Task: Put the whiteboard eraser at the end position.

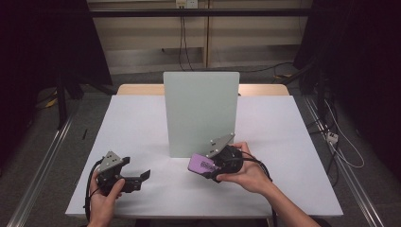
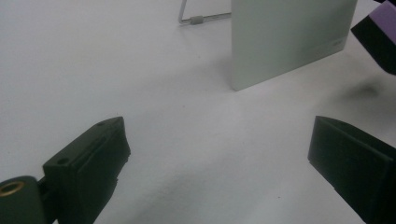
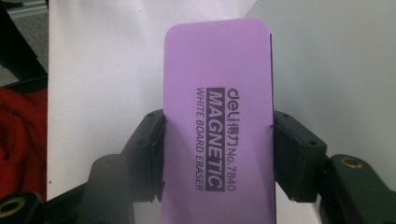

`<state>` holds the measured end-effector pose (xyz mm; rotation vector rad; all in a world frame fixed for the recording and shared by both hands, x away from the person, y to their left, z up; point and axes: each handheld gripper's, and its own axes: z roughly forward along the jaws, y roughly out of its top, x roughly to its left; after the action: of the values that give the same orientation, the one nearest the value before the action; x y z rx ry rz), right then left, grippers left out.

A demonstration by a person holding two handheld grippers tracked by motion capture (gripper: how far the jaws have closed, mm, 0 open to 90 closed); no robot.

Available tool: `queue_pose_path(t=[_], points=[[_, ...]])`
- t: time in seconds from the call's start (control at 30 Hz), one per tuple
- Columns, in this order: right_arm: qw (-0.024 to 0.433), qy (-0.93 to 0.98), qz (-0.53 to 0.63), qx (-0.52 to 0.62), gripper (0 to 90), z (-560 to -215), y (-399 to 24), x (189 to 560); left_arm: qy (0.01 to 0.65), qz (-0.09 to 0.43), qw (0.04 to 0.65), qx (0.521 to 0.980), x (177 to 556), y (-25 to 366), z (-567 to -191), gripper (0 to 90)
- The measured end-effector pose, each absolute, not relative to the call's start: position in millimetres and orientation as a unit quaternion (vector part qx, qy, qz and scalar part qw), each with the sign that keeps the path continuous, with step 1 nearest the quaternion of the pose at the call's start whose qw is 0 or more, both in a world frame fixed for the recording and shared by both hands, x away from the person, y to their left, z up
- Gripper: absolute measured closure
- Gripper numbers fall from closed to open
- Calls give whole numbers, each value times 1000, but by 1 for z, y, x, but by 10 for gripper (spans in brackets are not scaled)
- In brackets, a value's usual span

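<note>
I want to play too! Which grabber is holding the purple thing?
The right gripper holds the purple whiteboard eraser, jaws clamped on its sides. The left gripper stands open with nothing between its jaws.

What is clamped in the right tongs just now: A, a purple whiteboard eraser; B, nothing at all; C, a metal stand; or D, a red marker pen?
A: in the right gripper view the right tongs press both sides of the purple whiteboard eraser, printed "magnetic white board eraser".
</note>
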<state>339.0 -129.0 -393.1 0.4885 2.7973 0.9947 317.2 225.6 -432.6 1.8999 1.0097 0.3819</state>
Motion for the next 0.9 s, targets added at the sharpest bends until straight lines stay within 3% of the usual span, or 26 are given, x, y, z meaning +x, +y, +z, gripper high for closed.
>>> queue_pose_path(t=[0.2,0.9], points=[[43,932,319,165,414,-406,-127,335,408,153,458,775,318,225,-433,50],[24,941,292,168,413,-424,-115,341,413,157,458,771,315,227,-433,50]])
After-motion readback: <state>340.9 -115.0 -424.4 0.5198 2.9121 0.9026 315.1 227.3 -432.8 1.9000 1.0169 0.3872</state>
